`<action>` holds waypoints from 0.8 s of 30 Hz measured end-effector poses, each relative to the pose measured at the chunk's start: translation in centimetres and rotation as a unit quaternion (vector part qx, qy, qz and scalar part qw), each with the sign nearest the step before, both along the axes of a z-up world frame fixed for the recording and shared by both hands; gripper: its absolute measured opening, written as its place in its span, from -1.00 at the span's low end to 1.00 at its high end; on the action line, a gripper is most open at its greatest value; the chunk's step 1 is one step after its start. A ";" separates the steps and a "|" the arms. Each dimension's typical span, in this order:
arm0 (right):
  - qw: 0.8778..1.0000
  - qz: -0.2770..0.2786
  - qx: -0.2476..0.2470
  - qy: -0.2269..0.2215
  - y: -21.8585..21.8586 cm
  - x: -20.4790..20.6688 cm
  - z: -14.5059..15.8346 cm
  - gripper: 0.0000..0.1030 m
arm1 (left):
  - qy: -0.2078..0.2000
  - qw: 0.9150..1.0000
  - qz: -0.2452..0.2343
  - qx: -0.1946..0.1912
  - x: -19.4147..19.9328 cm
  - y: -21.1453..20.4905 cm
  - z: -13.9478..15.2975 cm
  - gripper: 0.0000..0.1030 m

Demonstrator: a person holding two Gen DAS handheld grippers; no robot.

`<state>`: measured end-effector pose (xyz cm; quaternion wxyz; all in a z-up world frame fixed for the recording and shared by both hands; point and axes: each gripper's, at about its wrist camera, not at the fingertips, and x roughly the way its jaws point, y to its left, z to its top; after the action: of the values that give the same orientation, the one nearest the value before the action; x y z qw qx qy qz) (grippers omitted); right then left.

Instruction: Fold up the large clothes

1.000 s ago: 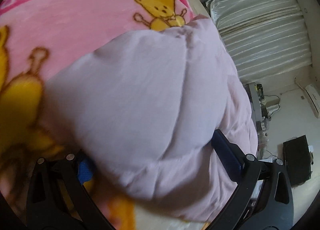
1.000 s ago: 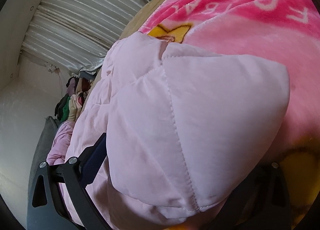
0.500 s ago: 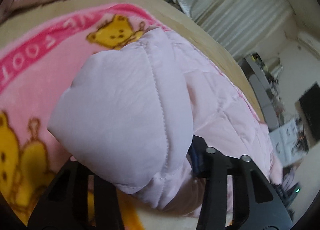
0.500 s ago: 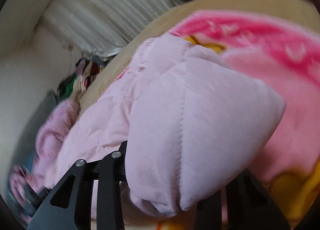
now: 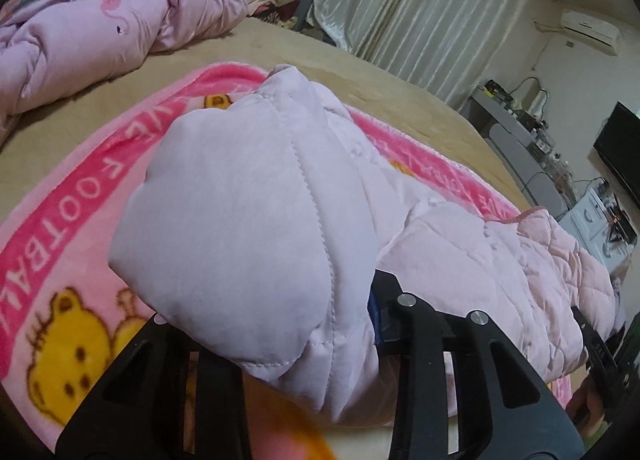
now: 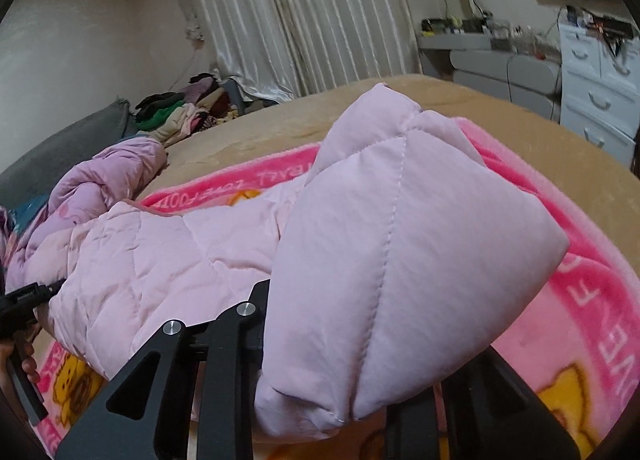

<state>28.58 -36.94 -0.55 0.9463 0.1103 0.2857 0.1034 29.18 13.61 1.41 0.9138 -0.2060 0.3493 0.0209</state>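
The pale pink quilted jacket (image 5: 256, 220) lies stretched across the pink bear-print blanket (image 5: 72, 228) on the tan bed (image 5: 360, 76), each puffy end filling the frame's centre, clamped by the left gripper (image 5: 280, 340) and the right gripper (image 6: 360, 360).

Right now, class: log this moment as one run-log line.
left gripper: shut on jacket | right gripper: shut on jacket | jacket: lifted end over blanket

Matt quilted cloth jacket (image 5: 248, 220) lies on a fuzzy fleece blanket (image 5: 60, 228); curtains (image 6: 304, 20) look glossy.
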 end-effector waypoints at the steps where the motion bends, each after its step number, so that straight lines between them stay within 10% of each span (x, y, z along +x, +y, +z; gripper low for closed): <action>1: 1.000 0.003 -0.002 -0.004 0.0 -0.5 0.2 -0.54 | -0.001 1.000 -0.001 -0.001 -0.4 0.1 0.0 -0.51; 24: 0.999 0.028 -0.011 -0.028 -1.4 -11.3 1.6 -0.55 | -0.017 1.000 -0.015 -0.001 -10.4 0.8 -0.1 -0.51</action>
<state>17.30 -38.34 1.03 0.9520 0.0891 0.2626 0.1296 18.74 14.46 1.35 0.9196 -0.2023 0.3368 0.0029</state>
